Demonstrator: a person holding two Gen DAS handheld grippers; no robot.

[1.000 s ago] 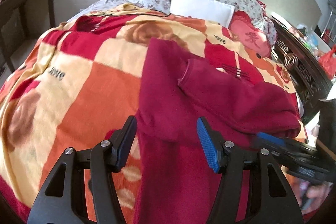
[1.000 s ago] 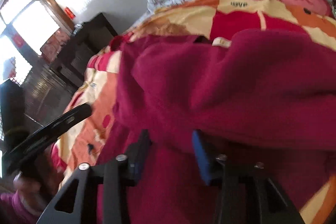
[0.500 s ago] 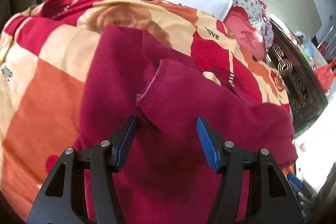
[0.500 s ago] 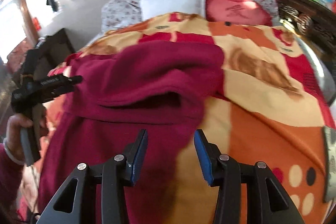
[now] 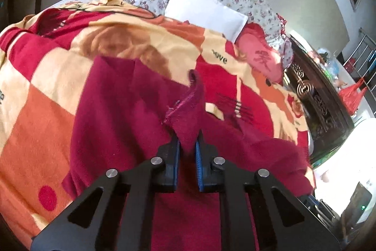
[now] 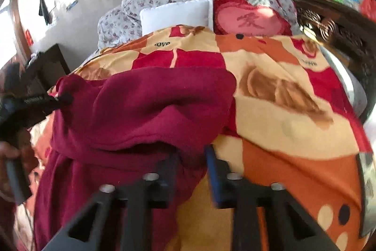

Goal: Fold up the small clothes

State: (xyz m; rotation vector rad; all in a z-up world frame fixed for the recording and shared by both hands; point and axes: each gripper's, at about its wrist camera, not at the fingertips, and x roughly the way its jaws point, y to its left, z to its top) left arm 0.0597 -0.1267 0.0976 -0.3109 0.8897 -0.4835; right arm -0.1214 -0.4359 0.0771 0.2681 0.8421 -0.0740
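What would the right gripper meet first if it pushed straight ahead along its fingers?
Probably the dark red fleece garment: its bunched edge already lies between the right gripper and its open jaws, though motion blur leaves depth uncertain.

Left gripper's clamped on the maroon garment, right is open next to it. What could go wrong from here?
1. The left gripper pinches only a narrow ridge of the maroon garment; a pull may slip it free.
2. The open right gripper sits at the garment's edge over the patterned blanket and may catch blanket too.
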